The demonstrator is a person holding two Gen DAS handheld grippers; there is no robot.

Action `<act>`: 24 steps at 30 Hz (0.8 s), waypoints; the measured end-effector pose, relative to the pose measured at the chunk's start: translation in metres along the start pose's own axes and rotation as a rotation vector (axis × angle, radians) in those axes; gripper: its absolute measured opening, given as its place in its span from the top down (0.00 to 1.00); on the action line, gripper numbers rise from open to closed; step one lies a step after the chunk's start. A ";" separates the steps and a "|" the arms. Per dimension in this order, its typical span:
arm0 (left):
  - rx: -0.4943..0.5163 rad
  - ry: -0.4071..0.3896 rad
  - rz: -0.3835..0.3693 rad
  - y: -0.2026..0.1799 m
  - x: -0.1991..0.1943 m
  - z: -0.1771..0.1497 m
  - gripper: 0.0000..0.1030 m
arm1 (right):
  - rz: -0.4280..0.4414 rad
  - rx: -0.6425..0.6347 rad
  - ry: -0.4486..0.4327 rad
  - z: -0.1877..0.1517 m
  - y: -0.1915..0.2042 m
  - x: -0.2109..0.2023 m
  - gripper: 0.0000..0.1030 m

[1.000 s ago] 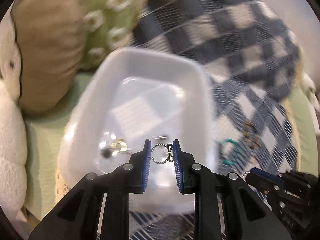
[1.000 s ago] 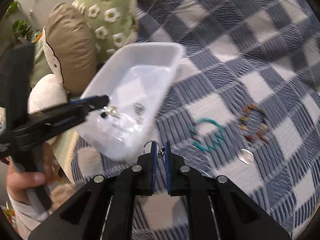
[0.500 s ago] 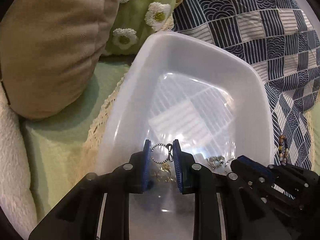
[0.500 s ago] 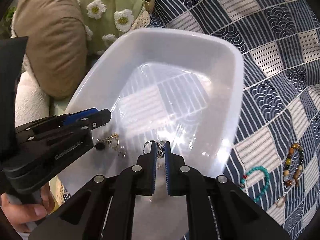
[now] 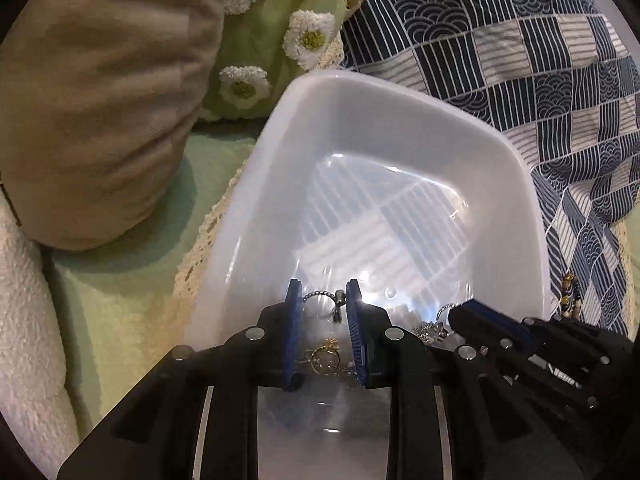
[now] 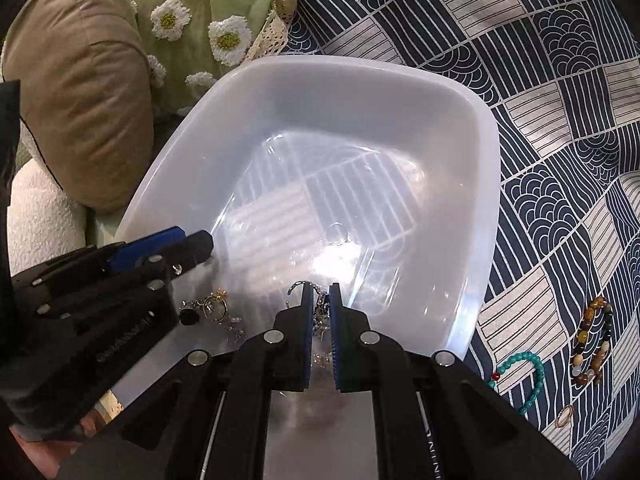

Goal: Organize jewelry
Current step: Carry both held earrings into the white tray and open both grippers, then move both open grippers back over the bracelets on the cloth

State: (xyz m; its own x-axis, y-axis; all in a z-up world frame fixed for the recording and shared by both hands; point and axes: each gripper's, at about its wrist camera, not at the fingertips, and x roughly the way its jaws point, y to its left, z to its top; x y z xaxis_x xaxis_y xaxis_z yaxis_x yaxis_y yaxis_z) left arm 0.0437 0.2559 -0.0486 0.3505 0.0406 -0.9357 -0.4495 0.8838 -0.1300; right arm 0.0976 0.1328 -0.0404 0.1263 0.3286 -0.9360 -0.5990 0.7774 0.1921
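Note:
A white translucent plastic tub [image 5: 400, 108] lies on the bed, and both grippers reach down into it. My left gripper [image 5: 322, 292] is shut on a small silver beaded chain loop [image 5: 316, 295], held between its blue pads just above the tub floor. My right gripper [image 6: 320, 294] is shut on a silver hooked earring [image 6: 298, 286] that sticks out at the tips. Gold rings [image 5: 326, 356] and silver pieces [image 5: 432, 326] lie on the tub floor under the fingers. In the right wrist view the left gripper [image 6: 192, 248] comes in over the tub [image 6: 360, 80] from the left.
On the navy patterned quilt [image 6: 560, 80] right of the tub lie a turquoise bead bracelet [image 6: 524, 372], a brown bead bracelet [image 6: 592, 344] and a thin ring [image 6: 564, 416]. A tan cushion [image 5: 100, 100] and a green daisy pillow [image 5: 272, 40] sit behind the tub. A hand [image 6: 40, 452] shows at the bottom left.
Both grippers came over the tub from the quilt side and sank into it, each still holding its piece. Over the last half second they have kept still.

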 end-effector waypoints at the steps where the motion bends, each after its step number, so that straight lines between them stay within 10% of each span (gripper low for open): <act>1: 0.000 -0.002 -0.002 0.001 -0.001 0.000 0.79 | 0.004 0.001 0.001 -0.001 0.000 -0.001 0.91; 24: -0.020 -0.027 -0.043 0.014 -0.009 -0.009 0.63 | 0.012 -0.054 0.049 -0.023 0.024 -0.004 0.83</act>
State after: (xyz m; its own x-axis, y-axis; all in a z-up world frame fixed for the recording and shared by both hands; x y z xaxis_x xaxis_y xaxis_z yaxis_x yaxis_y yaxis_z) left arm 0.0271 0.2639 -0.0449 0.3917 0.0157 -0.9200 -0.4495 0.8757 -0.1765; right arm 0.0644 0.1378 -0.0386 0.0806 0.3103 -0.9472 -0.6425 0.7427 0.1886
